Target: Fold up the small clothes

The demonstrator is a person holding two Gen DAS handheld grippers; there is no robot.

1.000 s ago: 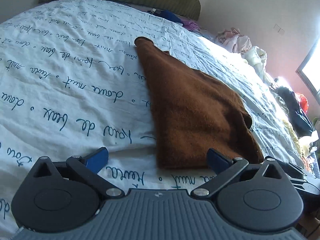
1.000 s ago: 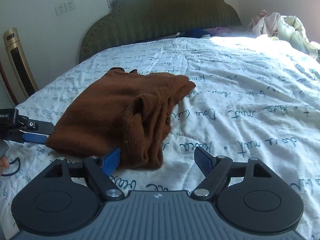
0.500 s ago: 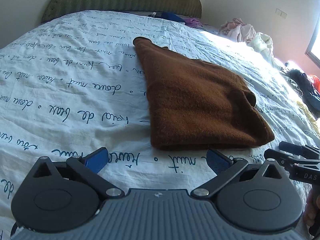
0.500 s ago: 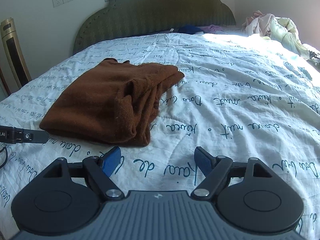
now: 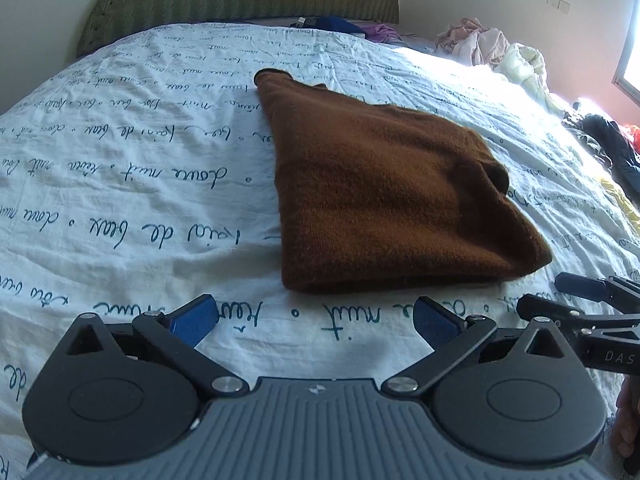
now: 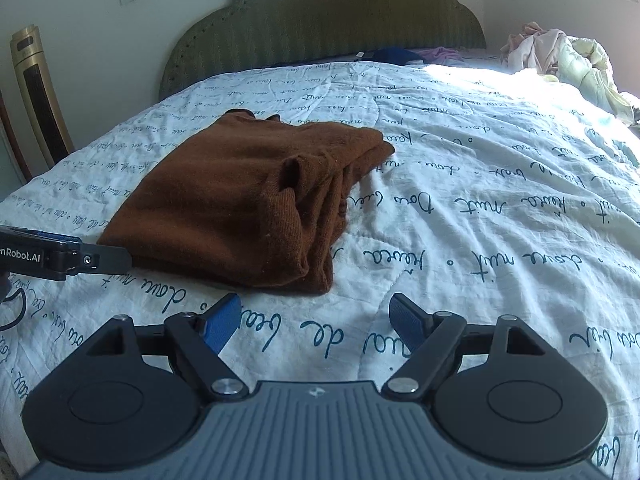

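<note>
Left tool [image 5: 314,316]: fingers spread wide, nothing between the blue pads, poised over bare quilt just short of the garment's near folded edge. Right tool [image 6: 314,318]: likewise released and empty, just off the garment's near right corner.

Brown knit garment [image 5: 384,196]: lies on the bed's white script-printed quilt [image 5: 120,184], around the middle, clear of both tools. Folded into a compact wedge of several layers; left side and near edge tidy, right side showing loose stacked edges and a small raised pucker [image 6: 290,172].

Progress, as judged: the fold looks largely done, perhaps wanting one more fold or a smoothing of the ragged side.

Remaining stock: heap of pale clothes [image 6: 560,56] at the far right of the bed, well apart, seemingly unfolded; darker items [image 6: 394,55] near the green headboard [image 6: 320,20].
</note>
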